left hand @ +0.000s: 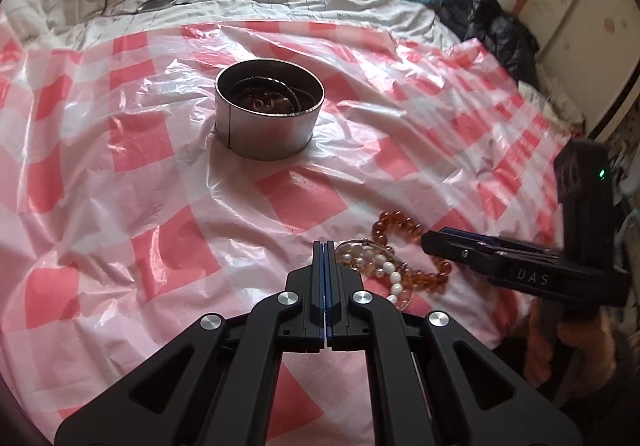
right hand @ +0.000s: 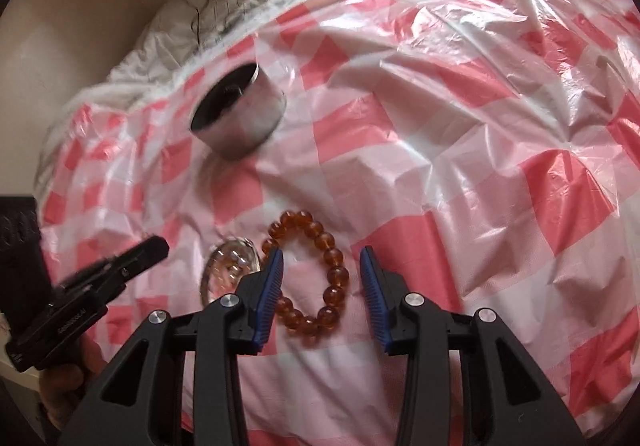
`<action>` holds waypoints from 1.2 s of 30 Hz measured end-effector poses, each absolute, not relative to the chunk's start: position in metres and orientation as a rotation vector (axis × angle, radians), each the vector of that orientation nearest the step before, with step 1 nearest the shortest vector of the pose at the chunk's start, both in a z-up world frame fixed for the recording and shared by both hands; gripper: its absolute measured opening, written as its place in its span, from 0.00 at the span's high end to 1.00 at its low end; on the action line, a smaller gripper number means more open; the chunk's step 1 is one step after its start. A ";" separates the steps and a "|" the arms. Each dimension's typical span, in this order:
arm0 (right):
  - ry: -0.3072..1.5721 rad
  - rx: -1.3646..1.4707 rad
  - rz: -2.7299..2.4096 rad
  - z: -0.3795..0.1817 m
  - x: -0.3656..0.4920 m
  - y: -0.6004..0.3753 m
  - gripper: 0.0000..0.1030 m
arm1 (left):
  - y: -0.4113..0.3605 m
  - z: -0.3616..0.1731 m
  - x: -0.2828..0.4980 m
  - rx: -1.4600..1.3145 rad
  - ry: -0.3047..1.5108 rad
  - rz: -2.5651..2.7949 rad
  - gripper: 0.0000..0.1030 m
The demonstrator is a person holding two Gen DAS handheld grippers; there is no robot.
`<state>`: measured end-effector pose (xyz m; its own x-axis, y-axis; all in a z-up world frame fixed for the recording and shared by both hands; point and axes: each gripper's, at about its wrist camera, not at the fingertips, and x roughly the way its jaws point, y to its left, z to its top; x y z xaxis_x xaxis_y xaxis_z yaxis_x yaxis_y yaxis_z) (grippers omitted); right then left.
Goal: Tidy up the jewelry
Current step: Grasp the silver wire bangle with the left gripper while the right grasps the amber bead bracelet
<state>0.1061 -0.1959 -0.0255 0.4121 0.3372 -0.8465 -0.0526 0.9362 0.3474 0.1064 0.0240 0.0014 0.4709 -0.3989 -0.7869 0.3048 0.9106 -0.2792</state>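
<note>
A round metal tin (left hand: 269, 114) stands open on the pink and white checked plastic sheet (left hand: 120, 206) spread over the bed, and dark rings and small bits of jewelry lie inside it. Well apart from the tin, an amber bead bracelet (right hand: 316, 278) lies flat on the sheet, touching a heap of white pearl beads (left hand: 380, 270) and a clear bracelet (right hand: 230, 266). The left tool (left hand: 324, 246) is pressed together with nothing in it just beside the pearls, and the right tool (right hand: 322, 258) stands apart over the amber bracelet without touching it.
</note>
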 end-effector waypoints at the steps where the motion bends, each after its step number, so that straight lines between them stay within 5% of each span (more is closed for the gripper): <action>1: 1.123 0.285 0.249 -0.026 0.106 -0.196 0.61 | 0.018 -0.002 0.108 -0.092 1.001 -0.436 0.98; 6: 1.153 0.200 0.219 -0.031 0.106 -0.186 0.63 | -0.009 -0.014 0.109 0.009 1.019 -0.442 0.74; 8: 1.160 0.182 0.208 -0.032 0.106 -0.185 0.74 | -0.018 -0.019 0.107 0.053 1.035 -0.442 0.76; 9: 1.161 0.184 0.217 -0.032 0.106 -0.184 0.85 | -0.022 -0.023 0.106 0.092 1.040 -0.421 0.91; 10: 1.163 0.196 0.237 -0.033 0.106 -0.185 0.88 | -0.022 -0.024 0.105 0.112 1.044 -0.410 0.95; 21: 0.977 0.568 0.468 -0.007 0.096 -0.228 0.88 | 0.044 0.013 0.111 -0.322 0.947 -0.506 0.98; 36: 0.823 0.966 0.718 -0.011 0.110 -0.257 0.88 | 0.073 0.024 0.135 -0.357 0.874 -0.325 0.98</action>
